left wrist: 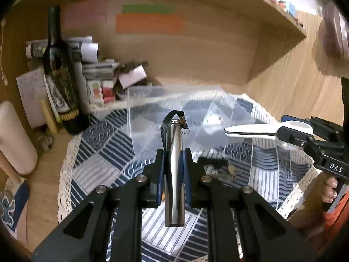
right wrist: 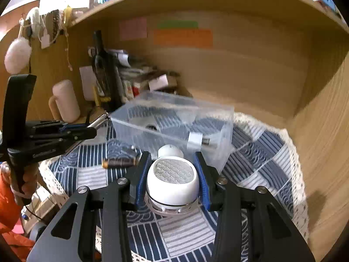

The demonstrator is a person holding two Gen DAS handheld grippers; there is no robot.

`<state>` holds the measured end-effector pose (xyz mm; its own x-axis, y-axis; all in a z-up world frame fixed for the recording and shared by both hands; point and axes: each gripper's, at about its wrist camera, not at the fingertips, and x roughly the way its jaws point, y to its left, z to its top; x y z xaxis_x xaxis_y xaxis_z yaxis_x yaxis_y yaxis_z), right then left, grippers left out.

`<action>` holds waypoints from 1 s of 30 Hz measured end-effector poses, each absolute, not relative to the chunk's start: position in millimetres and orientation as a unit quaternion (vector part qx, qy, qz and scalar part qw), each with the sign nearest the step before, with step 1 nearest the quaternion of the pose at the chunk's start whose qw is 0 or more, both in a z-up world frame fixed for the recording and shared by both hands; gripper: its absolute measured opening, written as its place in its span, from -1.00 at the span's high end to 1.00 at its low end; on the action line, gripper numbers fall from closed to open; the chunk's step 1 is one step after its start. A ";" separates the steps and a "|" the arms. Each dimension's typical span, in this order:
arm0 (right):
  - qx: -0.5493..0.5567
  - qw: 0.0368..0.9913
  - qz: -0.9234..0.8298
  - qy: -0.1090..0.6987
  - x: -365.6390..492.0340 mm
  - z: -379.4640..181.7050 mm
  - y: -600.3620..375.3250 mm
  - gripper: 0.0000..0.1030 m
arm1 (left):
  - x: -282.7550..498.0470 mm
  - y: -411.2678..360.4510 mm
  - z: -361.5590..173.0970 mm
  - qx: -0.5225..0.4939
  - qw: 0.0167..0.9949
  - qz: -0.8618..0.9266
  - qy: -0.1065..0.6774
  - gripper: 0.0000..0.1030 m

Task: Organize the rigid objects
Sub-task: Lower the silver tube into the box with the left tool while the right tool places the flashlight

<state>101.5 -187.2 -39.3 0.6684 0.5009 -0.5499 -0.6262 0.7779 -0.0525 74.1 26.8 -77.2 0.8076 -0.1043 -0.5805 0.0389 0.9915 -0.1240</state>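
1. Left gripper (left wrist: 173, 163) is clenched on a silver flashlight (left wrist: 173, 166), held above the patterned cloth (left wrist: 104, 150) on the table, just near of the clear plastic box (left wrist: 185, 118).
2. Right gripper (right wrist: 172, 174) clasps a white lamp (right wrist: 172, 181) by its round head, near the box's front wall.
3. A small dark cylinder (right wrist: 118, 162) lies on the cloth left of the lamp.
4. A dark bottle (left wrist: 61, 76) stands far left.

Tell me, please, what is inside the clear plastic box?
Inside the clear plastic box a small white and metal plug-like piece lies near the front wall, and something dark sits further back. The blurred, frosted walls hide anything more.
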 end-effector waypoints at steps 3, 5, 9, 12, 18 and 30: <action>-0.117 0.910 0.311 0.248 103.5 -29.1 -185.5 0.29 | 77.9 27.6 -66.7 -0.053 0.953 -0.036 0.295 0.70; -0.116 0.913 0.309 0.241 107.9 -25.1 -184.0 0.29 | 82.2 27.3 -61.8 -0.050 0.955 -0.033 0.289 0.70; -0.123 0.913 0.309 0.237 126.2 -22.1 -174.9 0.29 | 96.7 29.3 -58.1 -0.046 0.957 -0.025 0.285 0.70; -0.122 0.909 0.312 0.247 147.4 -26.3 -165.9 0.29 | 112.0 31.7 -58.5 -0.046 0.955 -0.018 0.291 0.70; -0.123 0.897 0.326 0.271 183.8 -41.9 -144.5 0.29 | 147.6 35.0 -64.4 -0.035 0.951 -0.003 0.308 0.70; -0.158 0.862 0.353 0.326 235.0 -78.4 -105.3 0.29 | 211.9 41.8 -103.9 -0.027 0.926 0.003 0.378 0.70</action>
<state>235.0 -105.3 -78.4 0.5371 0.5061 -0.6749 -0.7129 0.7000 -0.0424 211.9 41.8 -103.9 0.7149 -0.0140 -0.6991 -0.0268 0.9985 -0.0474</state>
